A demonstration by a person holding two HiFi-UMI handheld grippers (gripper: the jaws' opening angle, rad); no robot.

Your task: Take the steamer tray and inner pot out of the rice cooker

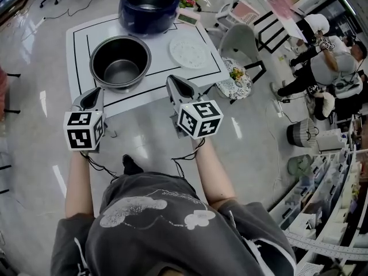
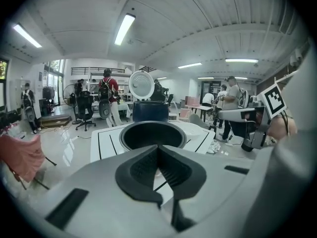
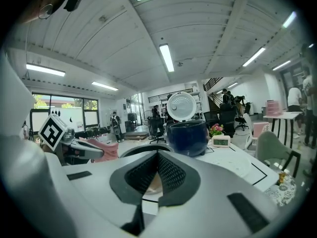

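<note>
The inner pot (image 1: pixel 121 62) is metal: dull grey at the rim, darker and smooth within, with a soft sheen on its bottom. Beyond it, the rice cooker (image 1: pixel 148 7) has a glossy dark-blue shell, plastic by its look. The steamer tray (image 1: pixel 188 52), to the right, is matt white, dotted with holes. The surface (image 1: pixel 158 59) is smooth white. The floor (image 1: pixel 29 56) is polished and mirrors the lamps. The left gripper (image 1: pixel 94 95) and right gripper (image 1: pixel 179 85) have matt grey plastic shells; their jaws carry black ribbed pads (image 2: pixel 141 170).
</note>
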